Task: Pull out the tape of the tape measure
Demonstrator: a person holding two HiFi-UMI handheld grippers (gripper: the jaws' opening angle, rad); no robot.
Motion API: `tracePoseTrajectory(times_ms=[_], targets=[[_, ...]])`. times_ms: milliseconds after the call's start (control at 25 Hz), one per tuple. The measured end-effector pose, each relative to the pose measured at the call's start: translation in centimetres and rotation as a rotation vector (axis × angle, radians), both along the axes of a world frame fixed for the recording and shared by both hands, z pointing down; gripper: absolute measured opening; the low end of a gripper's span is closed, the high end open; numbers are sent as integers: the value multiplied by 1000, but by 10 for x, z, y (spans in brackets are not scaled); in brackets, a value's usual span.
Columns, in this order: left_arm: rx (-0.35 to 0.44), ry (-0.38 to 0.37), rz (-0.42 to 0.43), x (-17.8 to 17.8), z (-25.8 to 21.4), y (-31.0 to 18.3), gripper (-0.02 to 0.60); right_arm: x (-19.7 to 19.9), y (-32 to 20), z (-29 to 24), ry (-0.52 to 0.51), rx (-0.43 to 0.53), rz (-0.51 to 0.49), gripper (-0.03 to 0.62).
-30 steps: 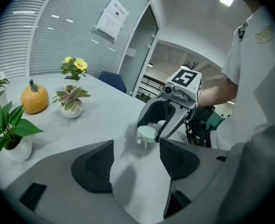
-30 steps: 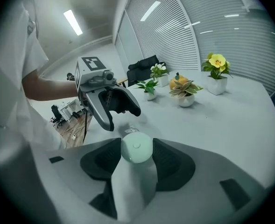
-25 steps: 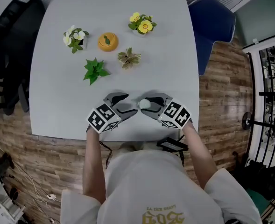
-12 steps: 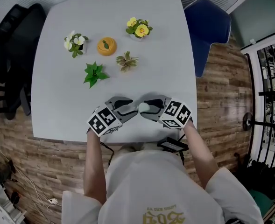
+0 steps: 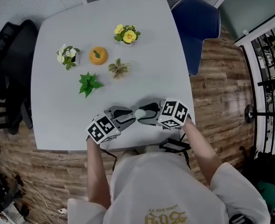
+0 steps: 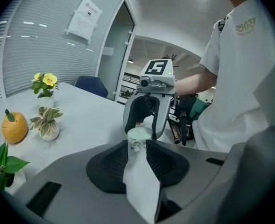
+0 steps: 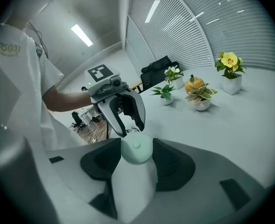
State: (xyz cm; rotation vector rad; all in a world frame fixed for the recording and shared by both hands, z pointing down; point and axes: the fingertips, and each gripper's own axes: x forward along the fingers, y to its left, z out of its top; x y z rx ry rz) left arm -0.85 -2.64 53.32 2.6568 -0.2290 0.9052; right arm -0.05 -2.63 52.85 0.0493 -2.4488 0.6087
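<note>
A small round pale-green tape measure (image 5: pixel 140 113) is clamped in my right gripper (image 5: pixel 142 115) above the near edge of the white table (image 5: pixel 142 55). In the right gripper view the case (image 7: pixel 136 149) fills the gap between both pads. My left gripper (image 5: pixel 130 117) faces it tip to tip. Its jaws have just been closing. The tape's little metal tab (image 6: pixel 135 146) sits between the left fingertips, and a narrow gap still shows on either side of it. The case (image 6: pixel 139 134) shows just beyond the tab.
Further back on the table stand a yellow-flower pot (image 5: pixel 126 33), an orange-shaped ornament (image 5: pixel 98 55), a white-flower pot (image 5: pixel 66 54), a green plant (image 5: pixel 87 83) and a pale succulent (image 5: pixel 118 68). A blue chair (image 5: pixel 196 24) is at the right, a black chair (image 5: pixel 6 55) at the left.
The left gripper has come in to the tape measure and its jaws have narrowed around the tab. The right gripper keeps its hold on the case.
</note>
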Motion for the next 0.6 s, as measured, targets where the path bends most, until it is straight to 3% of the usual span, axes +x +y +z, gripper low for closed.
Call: tracePoseTrajectory(times_ms=[280,440,600], targets=[[-11,5,45,4,-2,10,91,2,7,-2,2,6,-48,225],[-10,0,40,3,-1,12,37,2,13,-3,5,14,-78,225],[-54,8,41,2,-1,18,12,2,21,-4,5,10,-92,225]])
